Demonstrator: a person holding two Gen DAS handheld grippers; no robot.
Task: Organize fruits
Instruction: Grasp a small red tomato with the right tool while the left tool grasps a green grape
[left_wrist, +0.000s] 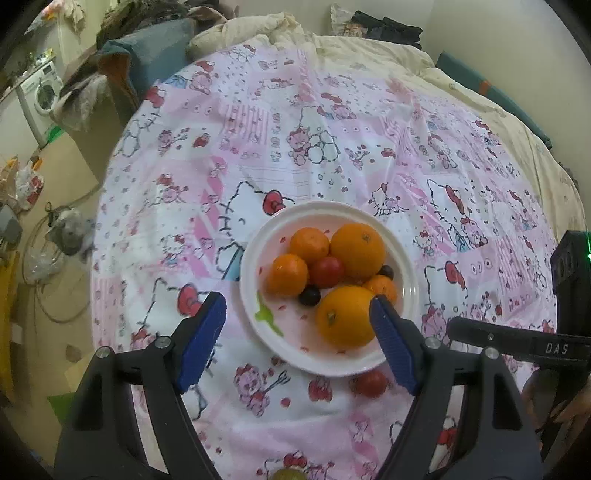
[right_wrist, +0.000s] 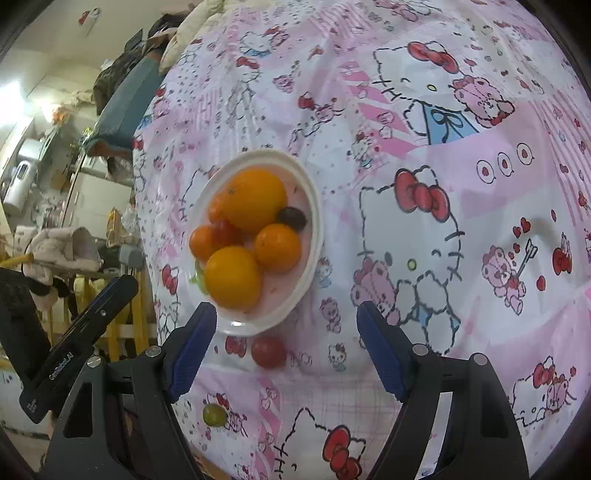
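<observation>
A white plate (left_wrist: 258, 240) on the pink Hello Kitty cloth holds several oranges, a red tomato (left_wrist: 325, 271) and dark grapes (left_wrist: 309, 296). The plate also shows in the right wrist view (right_wrist: 314, 206). A loose red tomato (left_wrist: 370, 383) lies on the cloth just before the plate, also seen in the right wrist view (right_wrist: 268, 352). A green grape (right_wrist: 214, 414) lies nearer, at the bottom edge of the left wrist view (left_wrist: 290, 474). My left gripper (left_wrist: 297, 334) is open over the plate's near rim. My right gripper (right_wrist: 286, 345) is open around the loose tomato.
The cloth (left_wrist: 332, 147) covers a bed with a cream quilt (left_wrist: 258, 29) at the far end. A washing machine (left_wrist: 40, 96) and floor clutter stand to the left. The other gripper's black body (left_wrist: 517, 343) is at the right.
</observation>
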